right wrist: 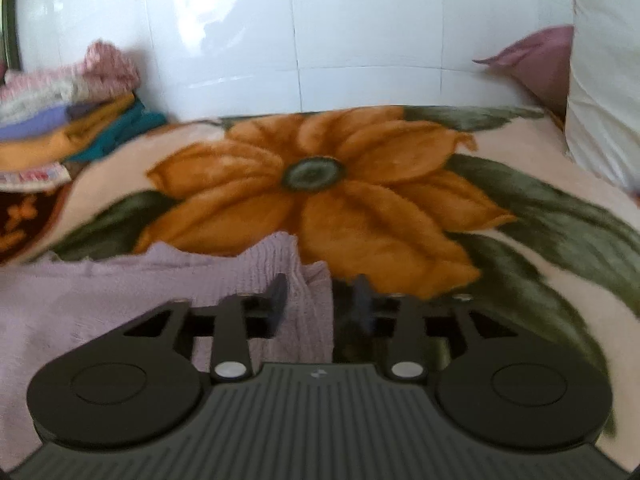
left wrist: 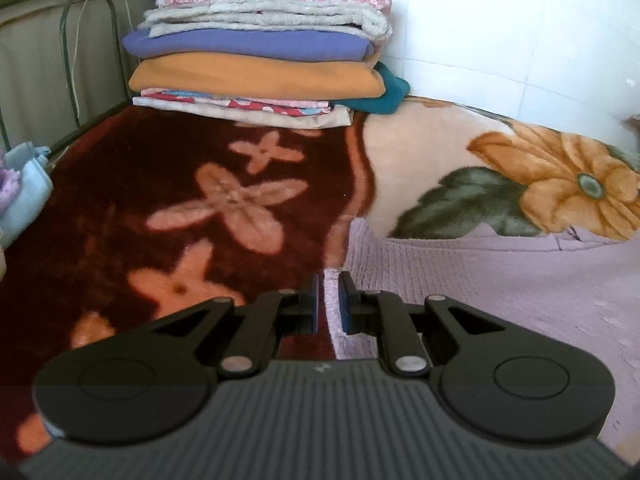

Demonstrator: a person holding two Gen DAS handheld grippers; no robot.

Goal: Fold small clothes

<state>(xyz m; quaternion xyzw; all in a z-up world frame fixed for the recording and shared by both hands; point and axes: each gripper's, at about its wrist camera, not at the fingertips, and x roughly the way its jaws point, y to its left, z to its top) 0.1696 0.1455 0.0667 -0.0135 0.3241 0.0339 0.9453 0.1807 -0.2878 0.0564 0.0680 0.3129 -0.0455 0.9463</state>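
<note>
A lilac knitted garment (left wrist: 500, 280) lies flat on the flowered blanket (left wrist: 224, 200). In the left wrist view my left gripper (left wrist: 328, 292) sits over the garment's left edge, its jaws nearly shut with a strip of the lilac knit between the pads. In the right wrist view the same garment (right wrist: 120, 292) fills the lower left. My right gripper (right wrist: 320, 292) is at its right edge, jaws part open with a raised fold of the knit between the fingers.
A stack of folded clothes and blankets (left wrist: 260, 52) stands at the back against the white tiled wall (right wrist: 320, 28). A metal bed rail (left wrist: 76, 60) runs along the left. Light blue cloth (left wrist: 24, 192) lies at far left. A pillow (right wrist: 600, 80) is at the right.
</note>
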